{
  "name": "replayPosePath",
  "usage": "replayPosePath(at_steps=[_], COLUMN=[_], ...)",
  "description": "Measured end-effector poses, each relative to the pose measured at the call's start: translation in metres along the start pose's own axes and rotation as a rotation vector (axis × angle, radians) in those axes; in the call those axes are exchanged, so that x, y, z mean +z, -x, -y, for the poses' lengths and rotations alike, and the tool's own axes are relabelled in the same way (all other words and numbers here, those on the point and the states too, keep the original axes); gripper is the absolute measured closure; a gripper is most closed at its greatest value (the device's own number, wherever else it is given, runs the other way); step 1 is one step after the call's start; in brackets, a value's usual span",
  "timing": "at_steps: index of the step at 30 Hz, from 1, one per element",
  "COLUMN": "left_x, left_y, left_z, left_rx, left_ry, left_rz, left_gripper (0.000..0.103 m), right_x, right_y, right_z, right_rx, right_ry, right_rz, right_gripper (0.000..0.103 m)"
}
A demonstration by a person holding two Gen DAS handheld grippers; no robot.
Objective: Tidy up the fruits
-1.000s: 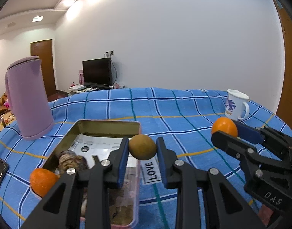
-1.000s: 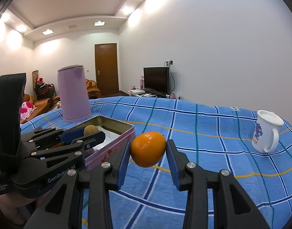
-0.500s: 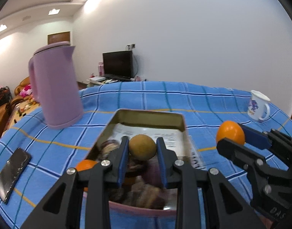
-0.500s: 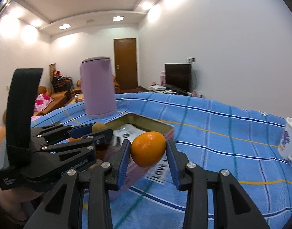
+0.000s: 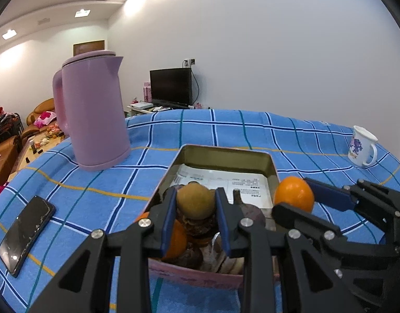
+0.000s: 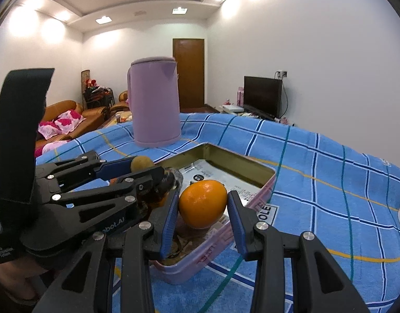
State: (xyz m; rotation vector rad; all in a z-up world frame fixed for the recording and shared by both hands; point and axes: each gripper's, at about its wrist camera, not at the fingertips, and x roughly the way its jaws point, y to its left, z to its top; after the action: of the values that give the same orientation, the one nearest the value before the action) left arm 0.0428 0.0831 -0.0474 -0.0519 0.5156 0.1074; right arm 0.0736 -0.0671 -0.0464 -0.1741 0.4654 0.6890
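Blue pads of left gripper [image 5: 195, 207] clamp brown fruit [image 5: 195, 202] above tin [image 5: 227, 160] | right gripper [image 6: 203, 204] clamps orange [image 6: 202, 203] over tin's near rim | tin on checked cloth [image 5: 226, 127], kettle [image 5: 93, 114] behind, mug [image 5: 362, 146] far right
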Motion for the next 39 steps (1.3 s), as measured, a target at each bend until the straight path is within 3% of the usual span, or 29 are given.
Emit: replayPosePath(at_steps=[6, 9, 13, 20, 27, 36, 39], left_x=[-0.001, -0.002, -0.002, -0.002, 0.004, 0.004, 0.005], left_y=[0.0, 0.001, 0.004, 0.013, 0.022, 0.024, 0.026], left_z=[-0.009, -0.015, -0.024, -0.022, -0.022, -0.015, -0.012], left_rx=[0.008, 0.028, 0.02, 0.016, 0.013, 0.02, 0.022], left_ry=[0.028, 0.053, 0.095, 0.095, 0.099, 0.074, 0.064], left_rz=[-0.008, -0.003, 0.015, 0.045, 0.074, 0.078, 0.083], left_gripper=[0.06, 0.043, 0.029, 0.029, 0.025, 0.024, 0.024], right_x=[0.001, 0.001, 0.0, -0.002, -0.006, -0.01, -0.011], right_y=[-0.014, -0.012, -0.007, 0.012, 0.024, 0.037, 0.039], right_z=[0.0, -0.002, -0.003, -0.012, 0.014, 0.032, 0.033], right_rx=[0.042, 0.046, 0.038, -0.052, -0.148, -0.185, -0.191], right_ry=[-0.002, 0.005, 0.011, 0.054, -0.034, -0.106, -0.113], right_rz=[-0.068, -0.061, -0.04, 0.039, 0.042, 0.072, 0.082], right_gripper=[0.062, 0.061, 0.038, 0.037, 0.034, 0.033, 0.028])
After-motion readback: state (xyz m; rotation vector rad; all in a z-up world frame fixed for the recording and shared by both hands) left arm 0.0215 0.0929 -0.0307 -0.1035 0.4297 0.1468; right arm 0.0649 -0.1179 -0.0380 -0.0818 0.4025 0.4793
